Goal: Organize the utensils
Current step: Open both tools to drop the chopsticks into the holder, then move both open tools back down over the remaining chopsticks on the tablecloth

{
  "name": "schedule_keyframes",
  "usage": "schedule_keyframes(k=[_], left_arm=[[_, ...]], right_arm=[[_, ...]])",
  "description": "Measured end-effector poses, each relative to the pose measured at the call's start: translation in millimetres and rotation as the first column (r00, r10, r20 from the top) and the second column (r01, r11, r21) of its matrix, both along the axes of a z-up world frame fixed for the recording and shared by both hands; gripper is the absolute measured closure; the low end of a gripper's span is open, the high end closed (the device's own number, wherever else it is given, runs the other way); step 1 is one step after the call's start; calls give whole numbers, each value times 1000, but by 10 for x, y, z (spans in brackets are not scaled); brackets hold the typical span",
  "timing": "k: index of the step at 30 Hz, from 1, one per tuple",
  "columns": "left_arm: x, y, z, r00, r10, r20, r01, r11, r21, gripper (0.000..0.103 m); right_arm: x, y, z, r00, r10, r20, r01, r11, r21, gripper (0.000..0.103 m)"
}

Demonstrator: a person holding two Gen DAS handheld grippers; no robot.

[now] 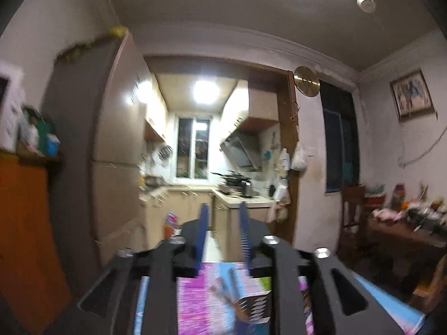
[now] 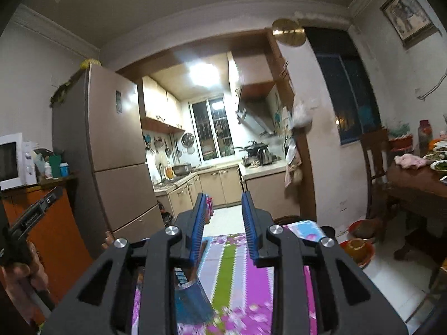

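Utensils are not clearly in view; only a blurred box (image 2: 190, 298) lies at 6 o'clock on the striped cloth (image 2: 232, 268). Your left gripper (image 1: 223, 223) and right gripper (image 2: 225, 212) stand partly open, empty, aimed level at 12 o'clock, so presumably approaching

We note ceiling lamps (image 1: 206, 91) blown out to glare, dim room corners, heavy motion blur in the left view, and fisheye bending at all edges.
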State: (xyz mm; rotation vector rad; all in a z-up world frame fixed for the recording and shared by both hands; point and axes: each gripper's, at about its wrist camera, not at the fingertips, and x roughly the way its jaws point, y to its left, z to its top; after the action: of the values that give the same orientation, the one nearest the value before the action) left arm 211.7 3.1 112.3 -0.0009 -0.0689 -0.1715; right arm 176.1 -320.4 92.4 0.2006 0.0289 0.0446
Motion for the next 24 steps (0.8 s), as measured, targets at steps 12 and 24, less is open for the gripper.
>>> schedule_keyframes(k=[12, 24], left_arm=[[-1238, -169, -1071, 967, 138, -213, -81, 963, 258, 70], [-1629, -73, -1420, 914, 241, -327, -163, 955, 248, 41]], right_arm=[[-1497, 344, -827, 990, -61, -128, 42, 988, -146, 18], [-1771, 728, -1364, 970, -93, -226, 27, 961, -277, 6]])
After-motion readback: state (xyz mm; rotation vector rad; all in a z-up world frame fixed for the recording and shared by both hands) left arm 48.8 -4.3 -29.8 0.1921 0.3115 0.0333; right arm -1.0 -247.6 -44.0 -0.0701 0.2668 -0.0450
